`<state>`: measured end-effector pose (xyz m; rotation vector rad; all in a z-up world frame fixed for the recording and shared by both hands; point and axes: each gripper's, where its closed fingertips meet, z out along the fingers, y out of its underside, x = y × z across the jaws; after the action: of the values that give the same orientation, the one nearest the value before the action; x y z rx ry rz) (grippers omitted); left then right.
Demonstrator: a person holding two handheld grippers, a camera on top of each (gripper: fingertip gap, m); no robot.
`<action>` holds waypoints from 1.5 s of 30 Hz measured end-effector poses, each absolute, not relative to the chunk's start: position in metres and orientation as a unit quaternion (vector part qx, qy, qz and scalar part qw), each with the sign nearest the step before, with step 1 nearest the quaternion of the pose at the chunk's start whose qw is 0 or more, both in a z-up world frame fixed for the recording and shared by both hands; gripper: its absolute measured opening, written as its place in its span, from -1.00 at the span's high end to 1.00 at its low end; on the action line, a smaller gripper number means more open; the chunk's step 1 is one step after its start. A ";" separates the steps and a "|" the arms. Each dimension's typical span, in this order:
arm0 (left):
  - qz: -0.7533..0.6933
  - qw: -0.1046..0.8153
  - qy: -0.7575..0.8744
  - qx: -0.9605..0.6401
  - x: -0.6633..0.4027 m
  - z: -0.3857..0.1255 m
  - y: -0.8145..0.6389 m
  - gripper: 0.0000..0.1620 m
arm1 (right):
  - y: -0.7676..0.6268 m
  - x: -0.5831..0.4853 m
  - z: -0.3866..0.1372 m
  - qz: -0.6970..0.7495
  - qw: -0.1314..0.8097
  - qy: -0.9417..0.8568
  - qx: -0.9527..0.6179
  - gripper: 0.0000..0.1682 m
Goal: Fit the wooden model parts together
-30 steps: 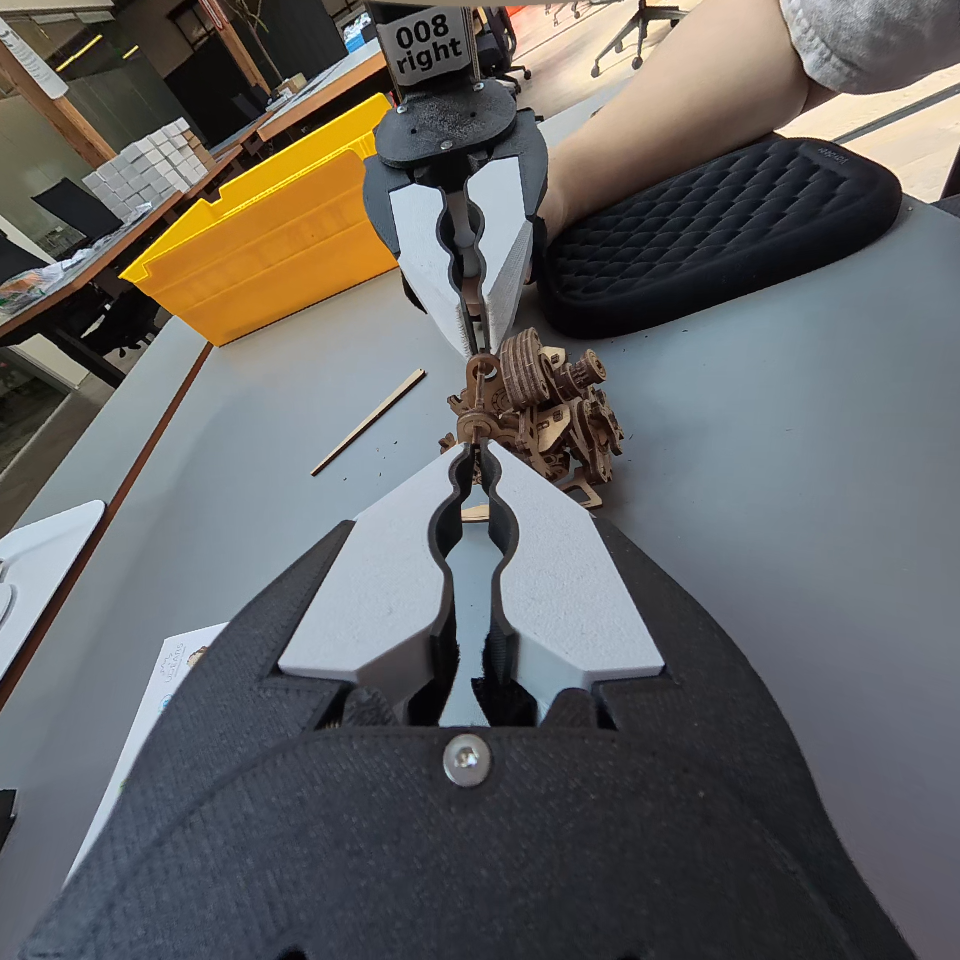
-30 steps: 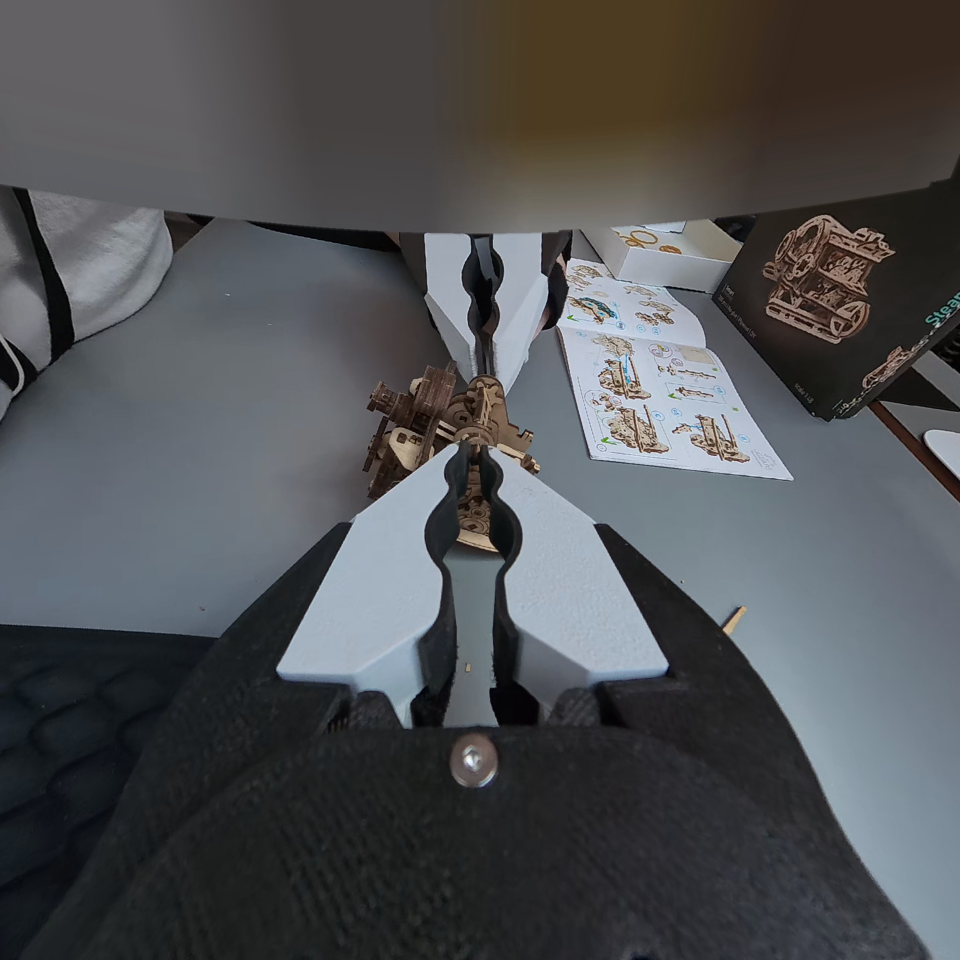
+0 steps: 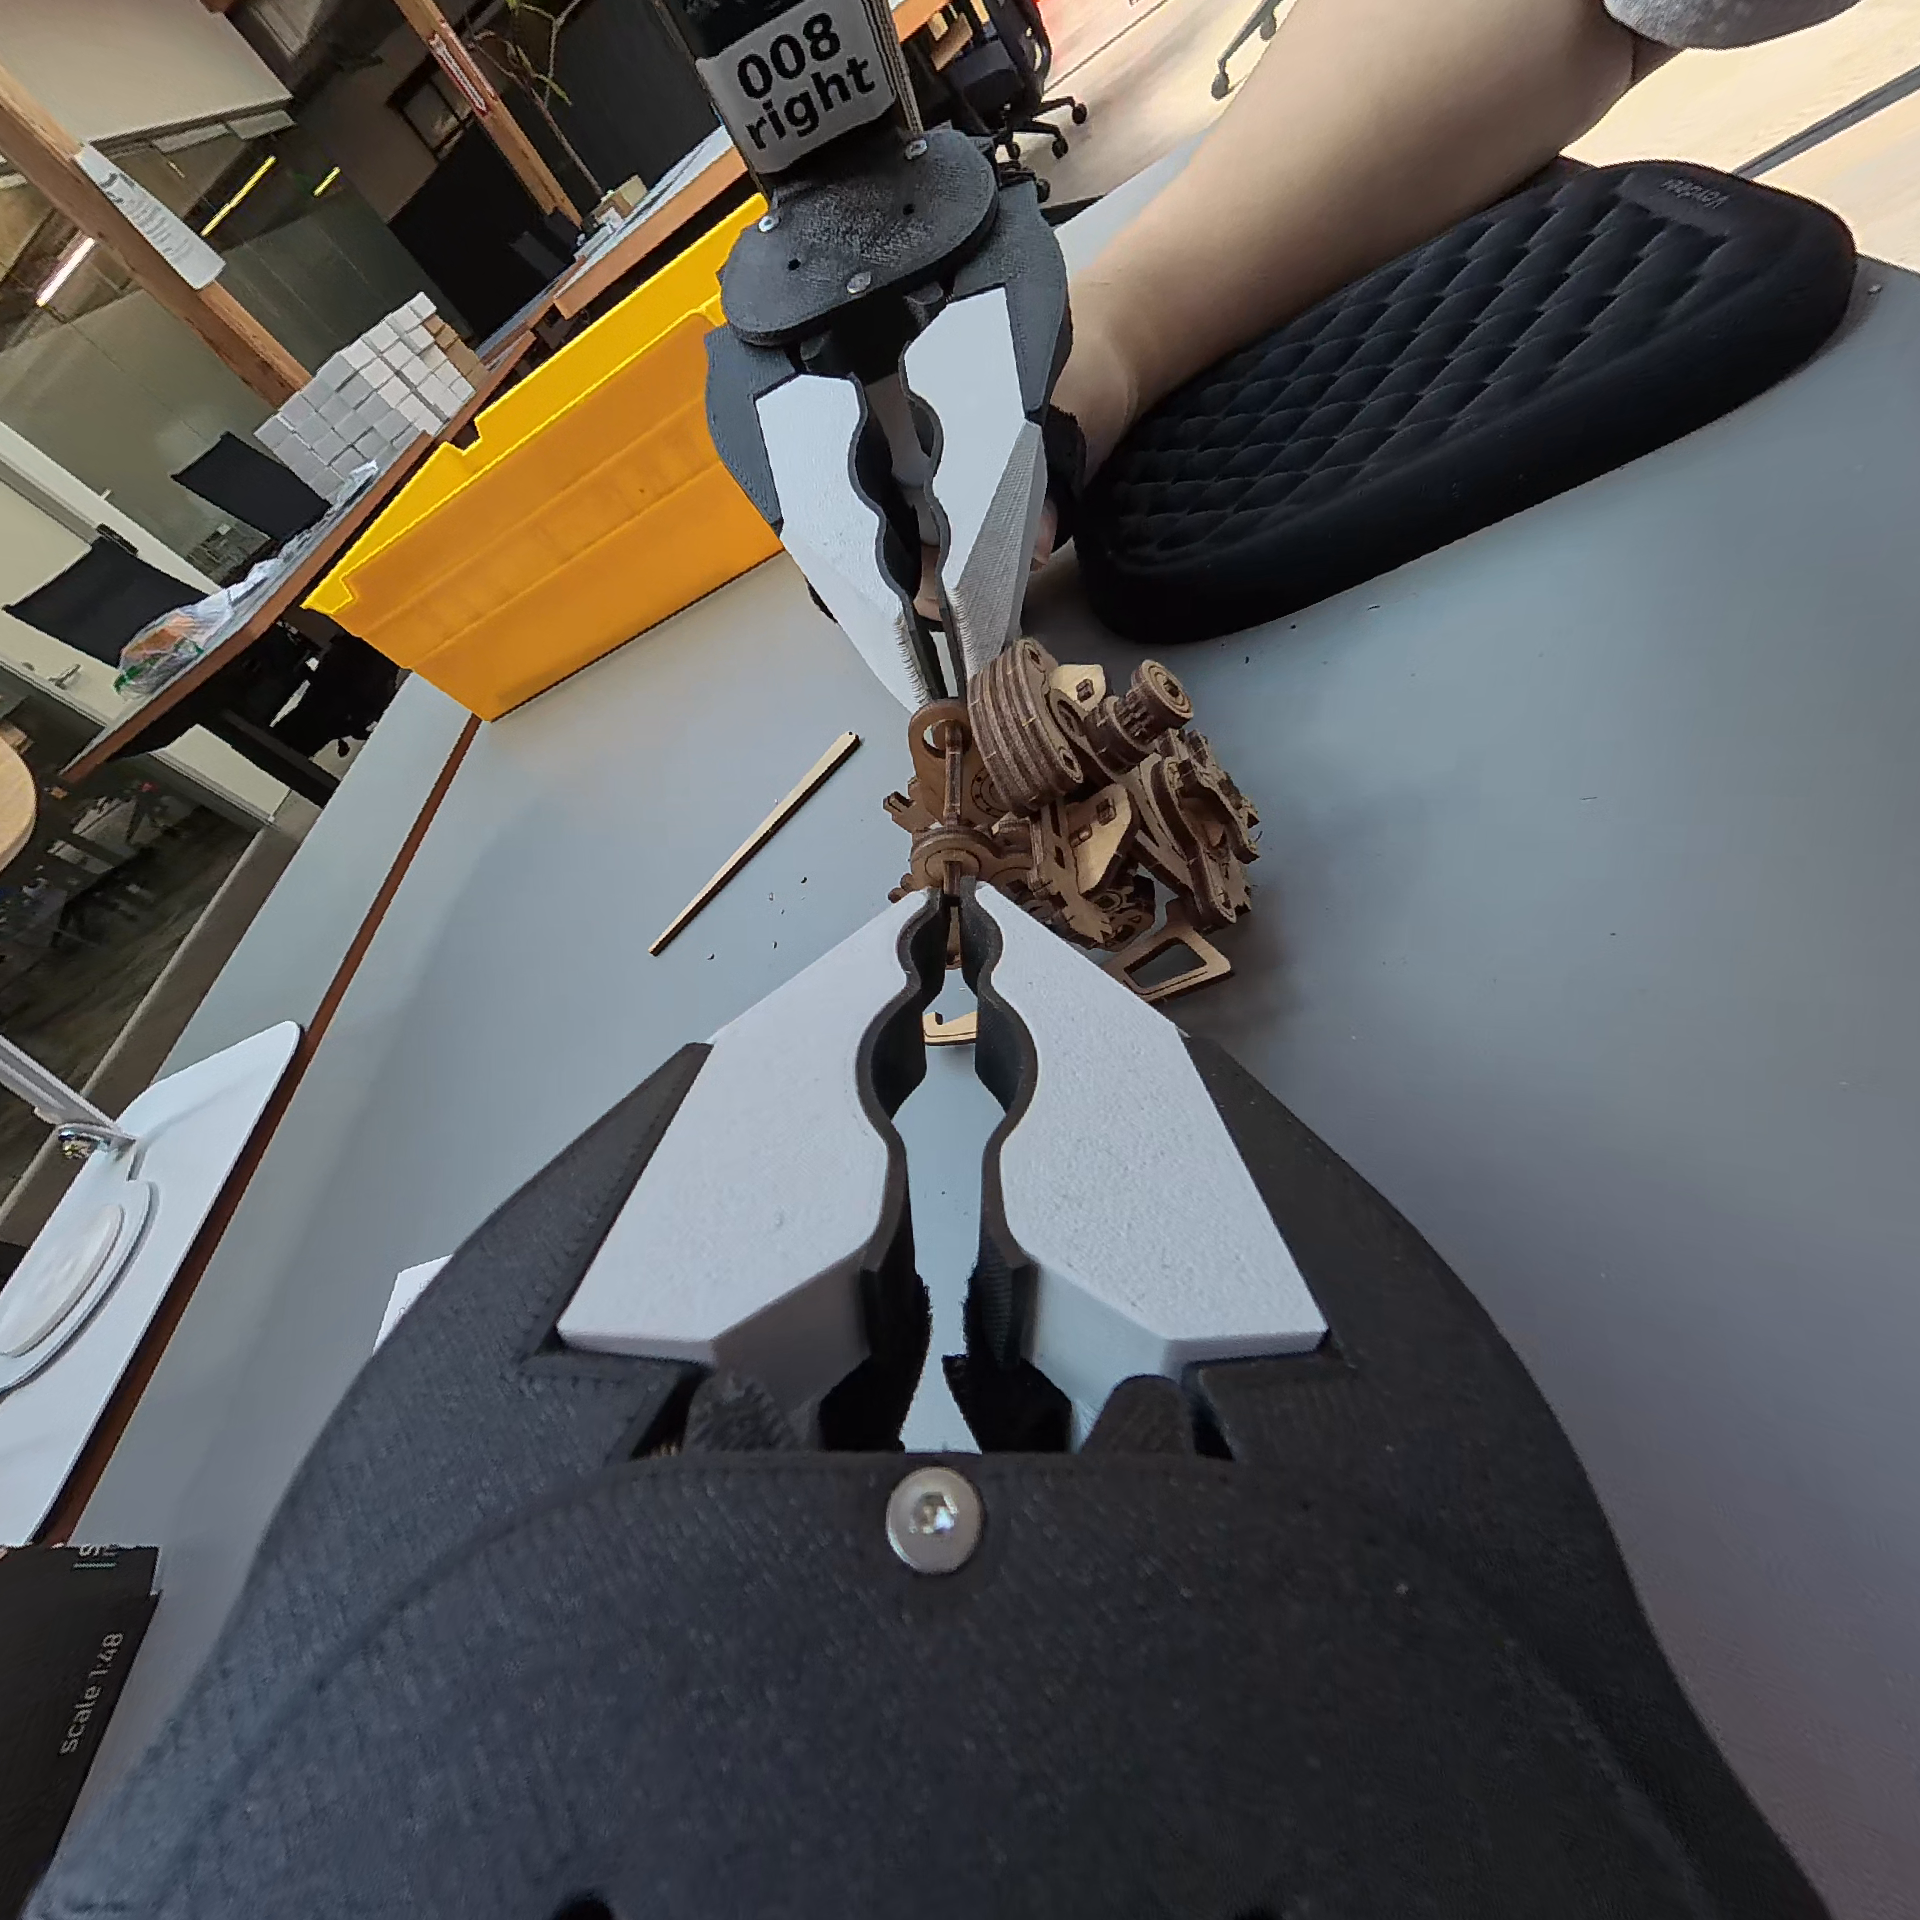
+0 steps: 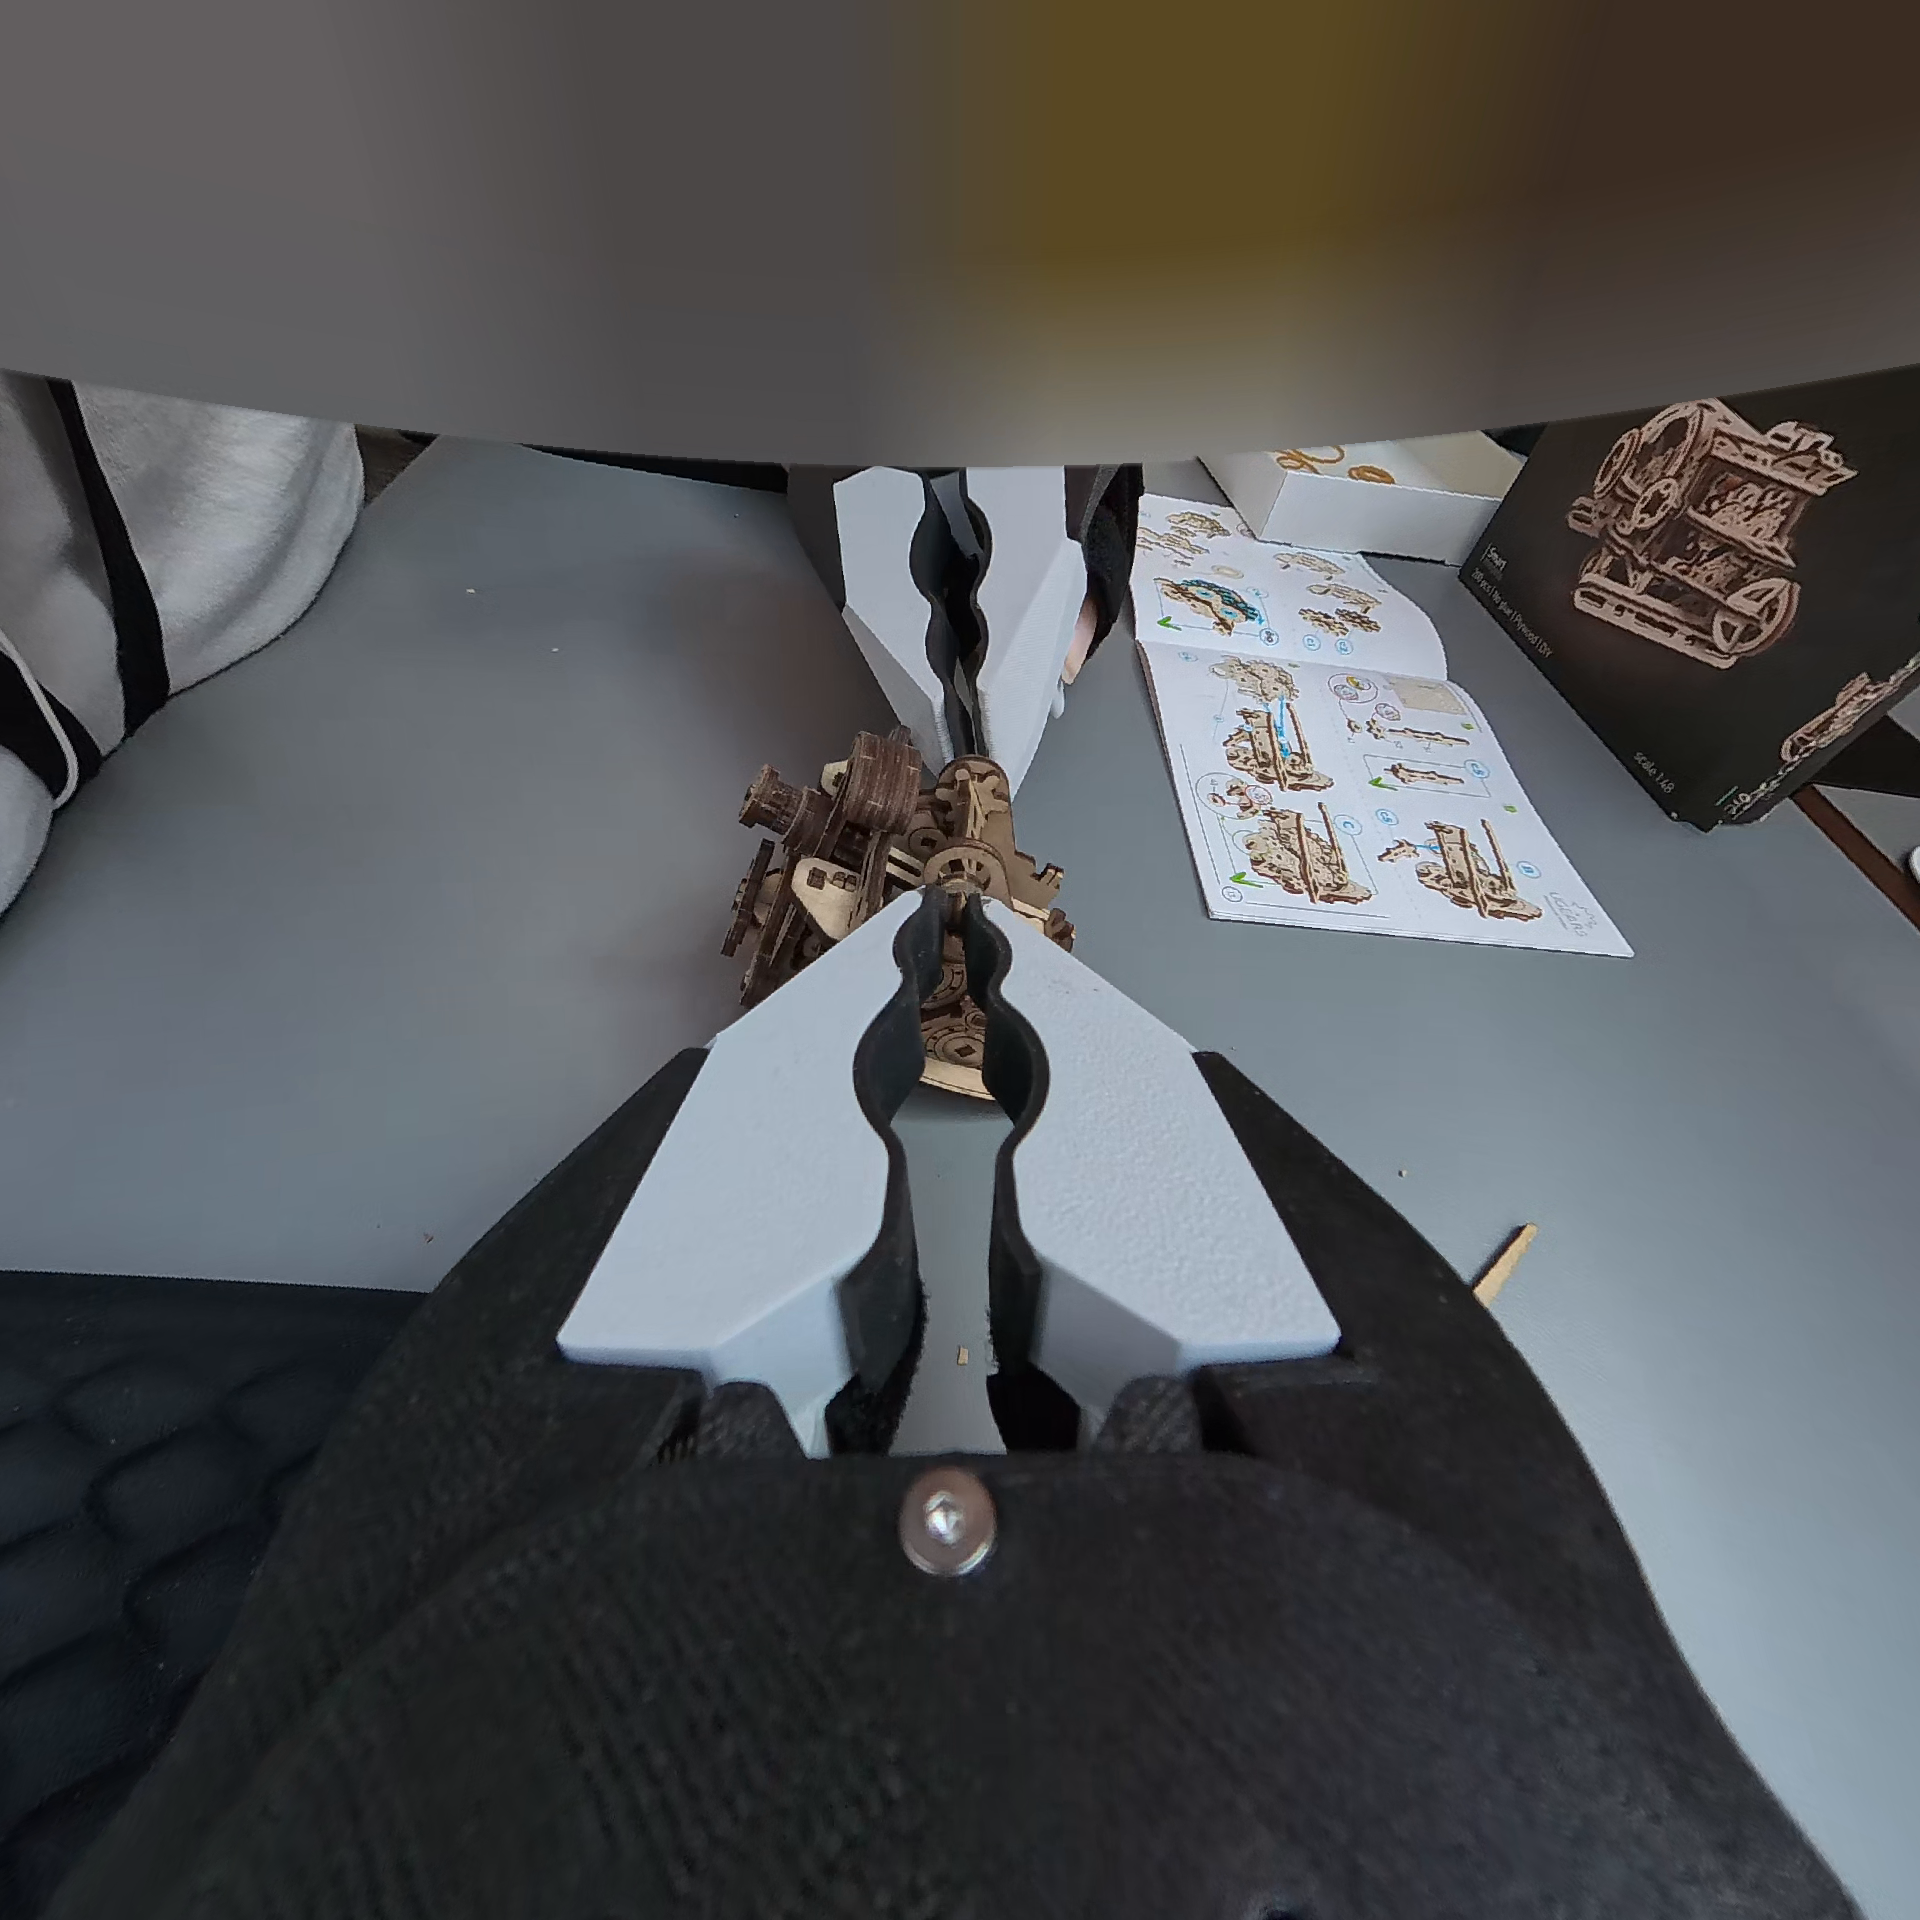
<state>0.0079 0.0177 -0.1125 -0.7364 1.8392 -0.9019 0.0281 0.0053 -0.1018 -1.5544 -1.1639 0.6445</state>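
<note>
Left gripper (image 3: pixel 948 902) tilted; stick (image 3: pixel 755 844) beside.

Bright daylight is seen at the upper right of the left wrist view; soft shadows are cast on the grey tabletop (image 3: pixel 1558 935). Straight edges are bowed by wide-angle distortion, and the top of the right wrist view is blurred out.

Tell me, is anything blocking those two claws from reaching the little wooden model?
Nothing visible. Both are already on the wooden model: the left claw pinches a small peg at its near end, and the right claw grips it from the opposite side.
</note>
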 end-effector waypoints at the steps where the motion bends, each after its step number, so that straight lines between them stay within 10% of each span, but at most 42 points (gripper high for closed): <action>1: -0.368 0.462 0.749 -0.301 0.008 -0.113 0.018 1.00 | 0.005 0.028 -0.102 0.269 0.521 -0.486 -0.649 1.00; 45: -0.403 0.499 0.720 -0.264 0.004 -0.097 0.013 1.00 | 0.005 0.027 -0.106 0.255 0.517 -0.499 -0.646 0.97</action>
<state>0.0041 0.0127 -0.0974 -0.6374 1.7424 -0.9749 0.0273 0.0052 -0.1057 -1.5516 -1.1986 0.6127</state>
